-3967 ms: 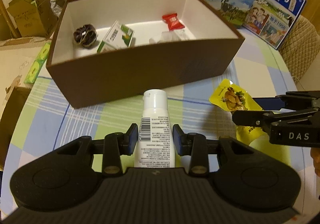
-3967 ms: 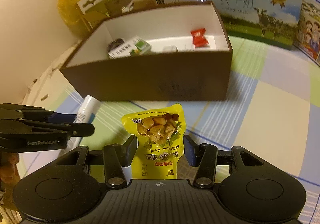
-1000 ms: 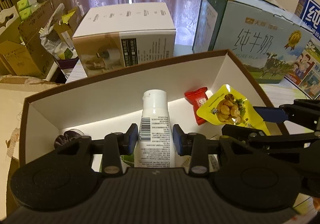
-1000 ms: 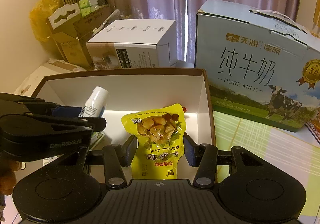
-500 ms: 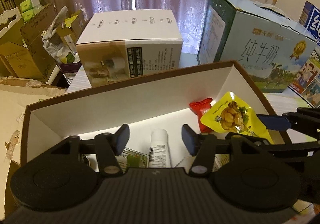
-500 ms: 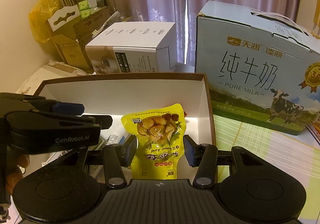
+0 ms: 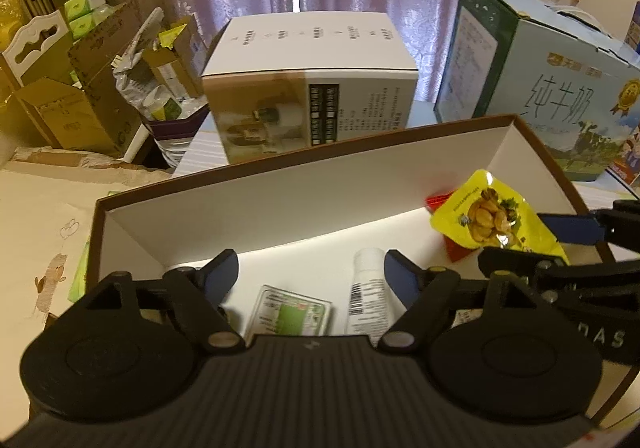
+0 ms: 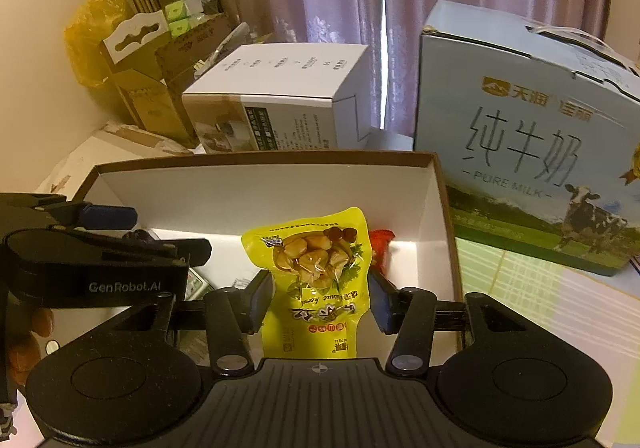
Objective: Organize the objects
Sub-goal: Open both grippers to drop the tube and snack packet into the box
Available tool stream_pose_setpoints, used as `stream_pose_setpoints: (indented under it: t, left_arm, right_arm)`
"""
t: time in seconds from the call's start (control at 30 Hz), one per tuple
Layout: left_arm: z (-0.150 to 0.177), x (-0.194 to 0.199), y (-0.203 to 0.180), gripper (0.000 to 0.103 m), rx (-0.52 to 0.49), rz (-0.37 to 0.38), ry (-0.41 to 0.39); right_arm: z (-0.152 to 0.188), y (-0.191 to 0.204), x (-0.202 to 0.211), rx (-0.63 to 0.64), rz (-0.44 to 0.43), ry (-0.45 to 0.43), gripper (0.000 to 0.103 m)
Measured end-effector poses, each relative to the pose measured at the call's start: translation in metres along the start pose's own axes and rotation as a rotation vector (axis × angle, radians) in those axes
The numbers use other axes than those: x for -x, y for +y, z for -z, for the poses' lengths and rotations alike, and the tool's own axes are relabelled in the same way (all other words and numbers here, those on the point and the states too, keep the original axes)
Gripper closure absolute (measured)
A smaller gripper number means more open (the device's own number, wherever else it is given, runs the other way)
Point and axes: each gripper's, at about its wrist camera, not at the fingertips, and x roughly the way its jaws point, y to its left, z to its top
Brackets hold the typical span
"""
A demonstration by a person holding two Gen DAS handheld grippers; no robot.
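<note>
The brown box (image 7: 280, 163) with white inner walls lies below both grippers. My left gripper (image 7: 312, 270) is open above its floor, its jaws still opening with nothing between them. The white tube (image 7: 368, 284) lies flat on the box floor just under them, beside a green and white carton (image 7: 292, 312). A red packet (image 7: 436, 201) shows near the right wall. My right gripper (image 8: 320, 304) hangs over the box's right half, and its pads touch the upright yellow snack pouch (image 8: 316, 260) while the jaws start opening. In the right wrist view the left gripper (image 8: 170, 234) is at the left.
Behind the box stand a white carton (image 7: 308, 104) and a large blue milk case (image 8: 528, 152). Cardboard boxes and bags (image 7: 80, 100) crowd the far left. A checked tablecloth (image 8: 540, 308) shows right of the box. A person's fingers (image 8: 24, 348) grip the left tool.
The left gripper has let go of the white tube, which dropped onto the box floor, and its jaws spread wide. The right gripper's jaws have widened slightly around the yellow pouch.
</note>
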Motion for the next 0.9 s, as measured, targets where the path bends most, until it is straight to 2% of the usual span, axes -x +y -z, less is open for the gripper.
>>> stream_pose_setpoints:
  t: [0.1,0.2,0.43,0.9]
  left_arm:
    - [0.002,0.002,0.005,0.016,0.004,-0.005,-0.002]
    - [0.005,0.004,0.008,0.014,0.003,-0.008,0.000]
    - [0.013,0.012,0.013,0.005,-0.002,-0.014,-0.008]
    - [0.029,0.046,0.014,0.001,-0.029,-0.023,-0.053]
  right_arm:
    - [-0.002,0.000,0.000,-0.031,-0.015,-0.028,0.044]
    - [-0.004,0.000,0.003,-0.047,-0.028,-0.044,0.041]
    - [0.004,0.000,0.011,-0.020,-0.025,-0.023,0.040]
    - [0.034,0.008,0.040,-0.010,-0.035,-0.002,0.039]
